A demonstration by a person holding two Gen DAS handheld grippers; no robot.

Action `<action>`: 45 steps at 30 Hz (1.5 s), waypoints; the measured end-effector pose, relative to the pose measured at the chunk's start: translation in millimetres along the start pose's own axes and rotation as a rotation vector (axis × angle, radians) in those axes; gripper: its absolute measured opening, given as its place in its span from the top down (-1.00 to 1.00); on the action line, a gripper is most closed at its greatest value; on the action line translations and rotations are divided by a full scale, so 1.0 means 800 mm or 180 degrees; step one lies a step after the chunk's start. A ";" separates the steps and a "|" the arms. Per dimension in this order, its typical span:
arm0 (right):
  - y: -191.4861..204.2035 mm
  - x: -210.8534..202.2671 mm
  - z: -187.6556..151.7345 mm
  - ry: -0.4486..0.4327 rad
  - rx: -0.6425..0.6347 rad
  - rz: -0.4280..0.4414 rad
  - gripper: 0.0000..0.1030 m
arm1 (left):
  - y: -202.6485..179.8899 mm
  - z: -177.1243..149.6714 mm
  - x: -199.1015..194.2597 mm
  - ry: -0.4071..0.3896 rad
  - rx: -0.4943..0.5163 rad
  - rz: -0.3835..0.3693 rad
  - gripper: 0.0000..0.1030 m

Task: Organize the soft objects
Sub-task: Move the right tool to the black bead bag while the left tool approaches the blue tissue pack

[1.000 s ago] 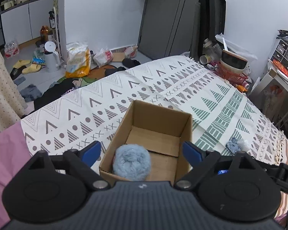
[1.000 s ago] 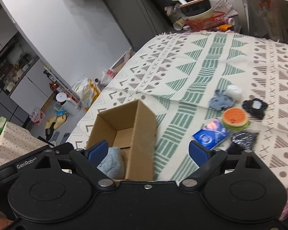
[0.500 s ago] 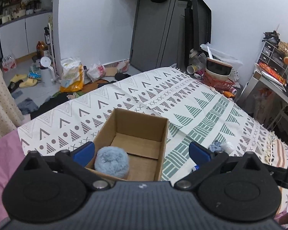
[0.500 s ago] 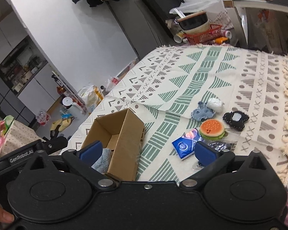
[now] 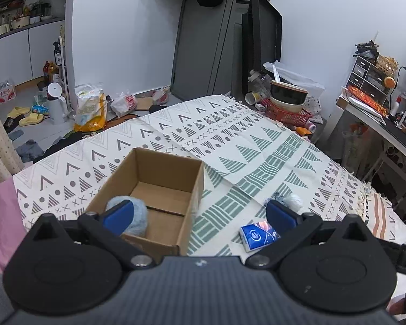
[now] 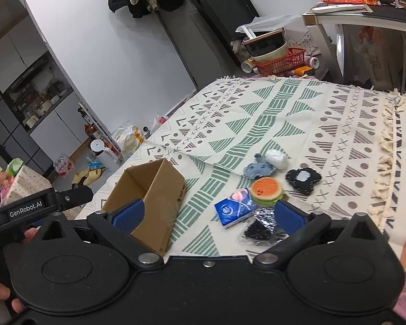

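Holding both grippers, left [image 5: 200,212] and right [image 6: 207,214], with fingers wide open and empty, we see one fluffy blue ball [image 5: 136,216] in the cardboard box [image 5: 195,189]. Next we likely reach for the burger toy [image 6: 268,189] on the bed.

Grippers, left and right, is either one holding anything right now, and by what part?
Nothing is held: the left gripper and the right gripper both stand open and empty.

tongs [image 6: 207,212]: black body | blue ribbed pads | silver screws | white "GenRobot.AI" lettering | dark sleeve
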State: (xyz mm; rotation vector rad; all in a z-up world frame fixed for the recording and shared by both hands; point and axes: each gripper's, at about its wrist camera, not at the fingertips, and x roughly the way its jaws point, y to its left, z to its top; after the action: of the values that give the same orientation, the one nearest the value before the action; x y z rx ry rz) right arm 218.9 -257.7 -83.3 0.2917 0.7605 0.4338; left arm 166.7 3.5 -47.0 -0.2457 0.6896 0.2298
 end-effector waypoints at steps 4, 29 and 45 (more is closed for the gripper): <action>-0.019 -0.012 0.004 -0.0059 0.0041 0.0027 -1.00 | -0.021 -0.005 -0.006 -0.0072 0.0141 0.0096 -1.00; -0.104 0.069 -0.015 0.0164 0.1071 0.0044 -0.84 | -0.082 -0.040 0.085 0.0219 0.0303 -0.0093 -0.94; -0.153 0.146 -0.035 0.0669 0.1522 -0.0048 -0.36 | -0.093 -0.061 0.183 0.0526 0.0087 -0.0302 -0.69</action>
State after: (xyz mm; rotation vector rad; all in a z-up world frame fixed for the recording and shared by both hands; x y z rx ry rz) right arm 307.5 -305.8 -221.8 0.6943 1.0701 0.2653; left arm 268.1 -62.6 -167.9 -0.2726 0.8421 0.1100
